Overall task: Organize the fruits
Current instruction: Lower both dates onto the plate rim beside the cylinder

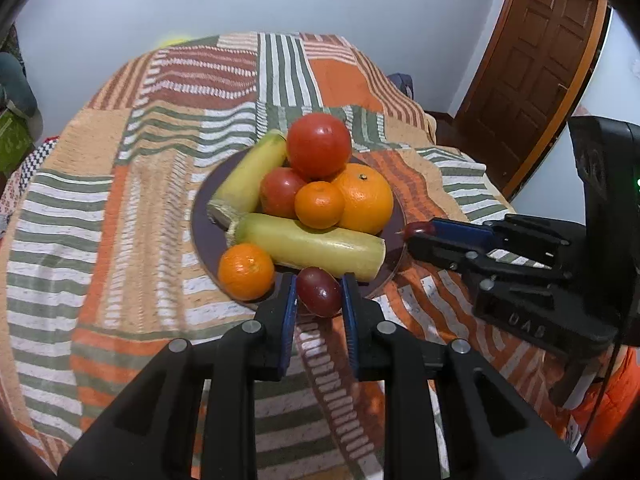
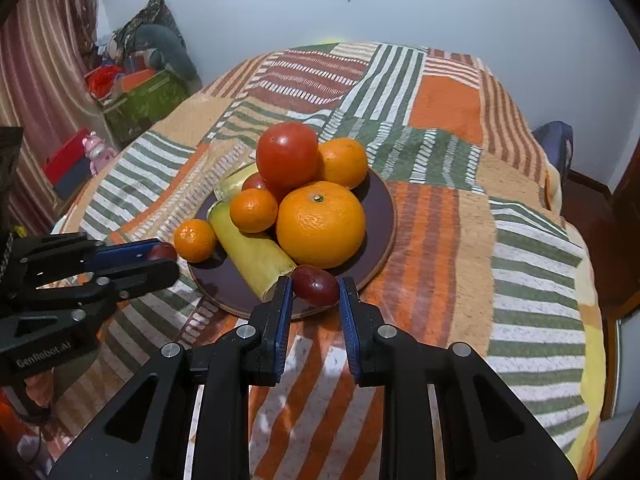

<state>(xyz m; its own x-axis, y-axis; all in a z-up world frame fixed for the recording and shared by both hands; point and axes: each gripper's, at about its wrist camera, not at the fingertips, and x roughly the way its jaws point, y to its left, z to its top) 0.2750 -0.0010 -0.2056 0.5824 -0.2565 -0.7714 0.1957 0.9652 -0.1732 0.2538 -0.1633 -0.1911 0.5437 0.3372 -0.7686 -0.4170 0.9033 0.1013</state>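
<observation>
Both wrist views angled down, sharing plate (image 1: 208,236)

The left gripper (image 1: 319,292) points forward and downward, and its two blue pads (image 1: 289,320) are closed on a dark red grape (image 1: 318,291) that sits between the fingertips. The right gripper (image 2: 315,292) has the same pose, also slanted downward, and its pads (image 2: 282,320) pinch a second grape (image 2: 315,286) near the tips of the jaws.

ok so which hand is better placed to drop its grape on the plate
Probably right: the right grape hangs by a bare stretch of plate; the left grape is blocked by a small orange.
</observation>
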